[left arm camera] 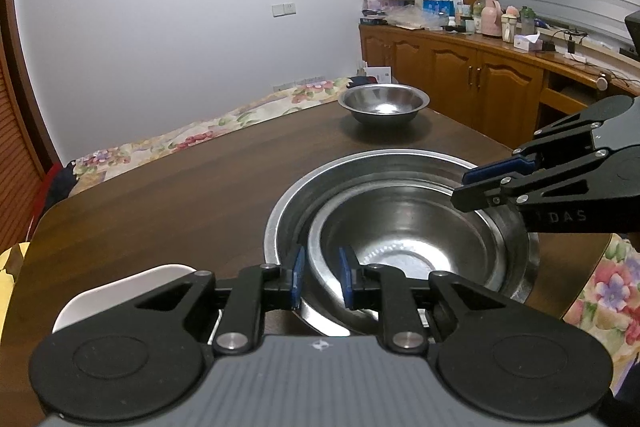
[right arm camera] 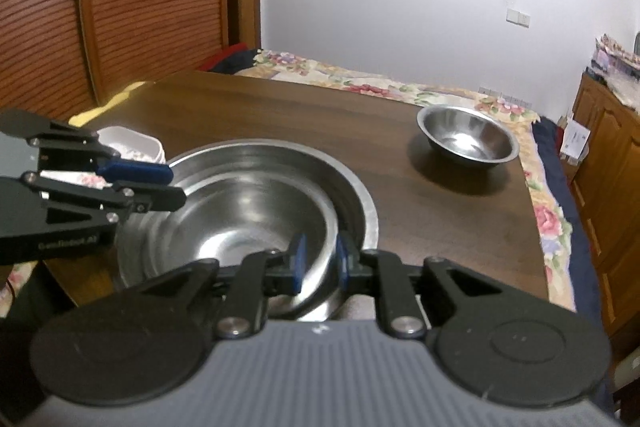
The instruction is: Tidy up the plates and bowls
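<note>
**Steel bowls nesting near the table's front edge**

Steel inner bowl (left arm camera: 404,239) sits tilted inside the larger bowl (left arm camera: 292,199). Your left gripper (left arm camera: 322,277) and right gripper (right arm camera: 320,259) each pinch its rim on opposite sides. Lower both evenly until it sits level, then release.

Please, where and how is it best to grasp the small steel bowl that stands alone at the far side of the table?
Probably the small steel bowl by its flared rim, jaws coming from above on the near side, one inside, one outside: it stands upright, open and empty.
</note>
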Demonstrator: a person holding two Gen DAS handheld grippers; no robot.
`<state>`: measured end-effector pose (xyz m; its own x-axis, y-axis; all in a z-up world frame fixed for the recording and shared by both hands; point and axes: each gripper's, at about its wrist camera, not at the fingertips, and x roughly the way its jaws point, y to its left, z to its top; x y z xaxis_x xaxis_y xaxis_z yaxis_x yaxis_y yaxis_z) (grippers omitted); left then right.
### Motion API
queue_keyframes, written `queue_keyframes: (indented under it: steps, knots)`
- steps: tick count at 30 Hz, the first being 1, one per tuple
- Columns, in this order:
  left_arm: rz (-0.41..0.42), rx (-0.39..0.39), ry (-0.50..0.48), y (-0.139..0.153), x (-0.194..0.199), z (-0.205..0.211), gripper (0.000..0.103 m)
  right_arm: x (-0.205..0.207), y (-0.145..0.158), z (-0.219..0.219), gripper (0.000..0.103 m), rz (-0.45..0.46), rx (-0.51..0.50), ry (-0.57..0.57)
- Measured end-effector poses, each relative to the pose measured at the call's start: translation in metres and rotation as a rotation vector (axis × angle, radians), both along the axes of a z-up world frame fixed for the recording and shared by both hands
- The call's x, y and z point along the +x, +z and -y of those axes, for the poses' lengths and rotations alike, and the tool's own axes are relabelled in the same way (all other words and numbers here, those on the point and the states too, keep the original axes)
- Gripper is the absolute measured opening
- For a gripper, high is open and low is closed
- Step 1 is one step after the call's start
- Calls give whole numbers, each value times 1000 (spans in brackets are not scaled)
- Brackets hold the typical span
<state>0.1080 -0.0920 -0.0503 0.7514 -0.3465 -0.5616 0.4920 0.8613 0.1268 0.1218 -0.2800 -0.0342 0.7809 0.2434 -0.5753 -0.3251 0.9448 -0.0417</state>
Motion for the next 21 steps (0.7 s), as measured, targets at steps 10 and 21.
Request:
queue_keyframes:
  steps: [10,21]
  knots:
    - [-19,-19,4,-2,3,-2,22,1,-4,0,12,5,7,-1]
    - [-28,-55,14,7,6,-9,22,-8,7,10,12,52,94,-18]
